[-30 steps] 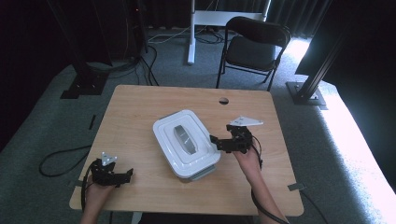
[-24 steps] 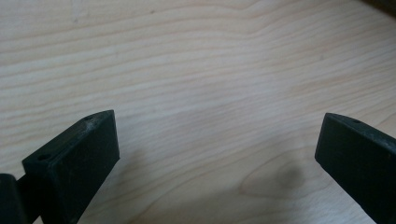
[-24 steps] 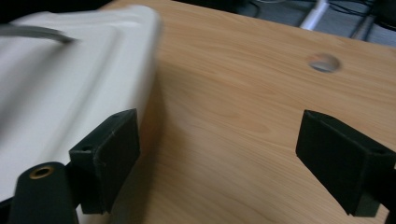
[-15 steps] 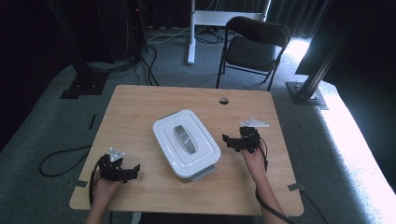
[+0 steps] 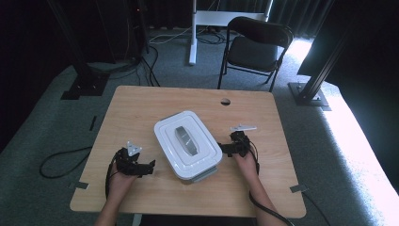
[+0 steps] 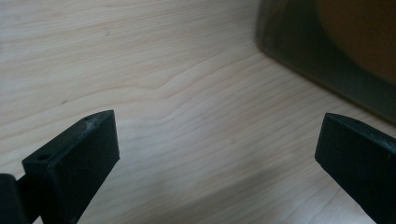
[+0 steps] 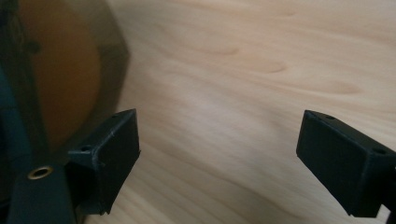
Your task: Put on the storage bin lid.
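A lidded white container [image 5: 187, 144] is sitting on the table [image 5: 141, 106], contents hidden, lying between the left gripper [image 5: 147, 166] and right gripper [image 5: 223, 149], both gaping empty.

Both forearms reach in bare, no sleeve showing on either. The left gripper [image 5: 147, 165] is a black block topped by a grey three-cornered plate, with a dark cable looping off its back. The right gripper [image 5: 221, 149] is black too – its grey plate looks pale and flat – and a black cable trails along the forearm. Up close, the jaws are matte black, blocky, with small screw holes (one brass-ringed hole sits beside the right gripper's jaw).
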Demonstrator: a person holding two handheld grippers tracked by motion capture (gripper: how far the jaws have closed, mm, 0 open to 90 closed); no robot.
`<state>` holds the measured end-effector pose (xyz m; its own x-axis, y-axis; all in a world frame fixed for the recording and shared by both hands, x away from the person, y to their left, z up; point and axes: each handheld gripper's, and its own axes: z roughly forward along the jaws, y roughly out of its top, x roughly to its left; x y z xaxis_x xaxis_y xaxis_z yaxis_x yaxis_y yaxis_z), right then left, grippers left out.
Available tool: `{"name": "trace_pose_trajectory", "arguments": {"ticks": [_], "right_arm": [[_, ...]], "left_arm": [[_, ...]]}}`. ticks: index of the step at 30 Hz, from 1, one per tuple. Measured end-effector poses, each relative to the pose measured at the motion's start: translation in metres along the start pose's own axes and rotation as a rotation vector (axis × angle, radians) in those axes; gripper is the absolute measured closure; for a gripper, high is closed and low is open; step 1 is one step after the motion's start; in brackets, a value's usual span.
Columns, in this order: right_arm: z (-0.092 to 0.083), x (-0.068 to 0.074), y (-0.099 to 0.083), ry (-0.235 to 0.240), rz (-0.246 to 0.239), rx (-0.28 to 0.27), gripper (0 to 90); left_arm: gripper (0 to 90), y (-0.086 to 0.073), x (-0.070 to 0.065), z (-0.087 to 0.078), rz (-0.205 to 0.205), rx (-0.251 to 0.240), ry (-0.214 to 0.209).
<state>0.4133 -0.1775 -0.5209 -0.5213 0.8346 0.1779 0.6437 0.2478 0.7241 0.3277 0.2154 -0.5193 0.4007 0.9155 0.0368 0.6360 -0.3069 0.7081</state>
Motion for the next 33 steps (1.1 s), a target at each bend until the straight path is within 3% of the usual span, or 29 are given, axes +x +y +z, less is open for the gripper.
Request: {"name": "trace_pose_trajectory", "arguments": {"ticks": [9, 13, 14, 15, 17, 20, 27, 33], "right_arm": [[0.013, 0.013, -0.005, 0.067, -0.041, 0.035, 12.6], [0.009, 0.012, -0.008, 0.103, -0.037, 0.034, 14.0], [0.008, 0.013, -0.009, 0.103, -0.040, 0.037, 14.2], [0.006, 0.013, -0.010, 0.101, -0.047, 0.033, 15.0], [0.005, 0.014, -0.011, 0.100, -0.051, 0.031, 16.2], [0.004, 0.012, -0.014, 0.136, -0.043, 0.036, 16.8], [-0.006, 0.016, -0.019, 0.088, -0.075, 0.022, 17.6], [-0.020, 0.017, -0.025, 0.089, -0.083, 0.002, 17.7]], "left_arm": [[0.3, 0.013, -0.014, 0.009, 0.038, -0.003, -0.016], [0.2, 0.022, -0.022, 0.014, 0.071, 0.003, -0.053], [0.3, 0.026, -0.028, 0.015, 0.098, 0.009, -0.057], [0.3, 0.028, -0.030, 0.016, 0.125, 0.017, -0.036], [0.3, 0.030, -0.032, 0.017, 0.137, 0.029, -0.029], [0.3, 0.034, -0.033, 0.017, 0.138, 0.028, -0.032], [0.3, 0.042, -0.037, 0.019, 0.139, 0.008, -0.040], [0.3, 0.049, -0.041, 0.022, 0.158, 0.014, -0.047]]}}
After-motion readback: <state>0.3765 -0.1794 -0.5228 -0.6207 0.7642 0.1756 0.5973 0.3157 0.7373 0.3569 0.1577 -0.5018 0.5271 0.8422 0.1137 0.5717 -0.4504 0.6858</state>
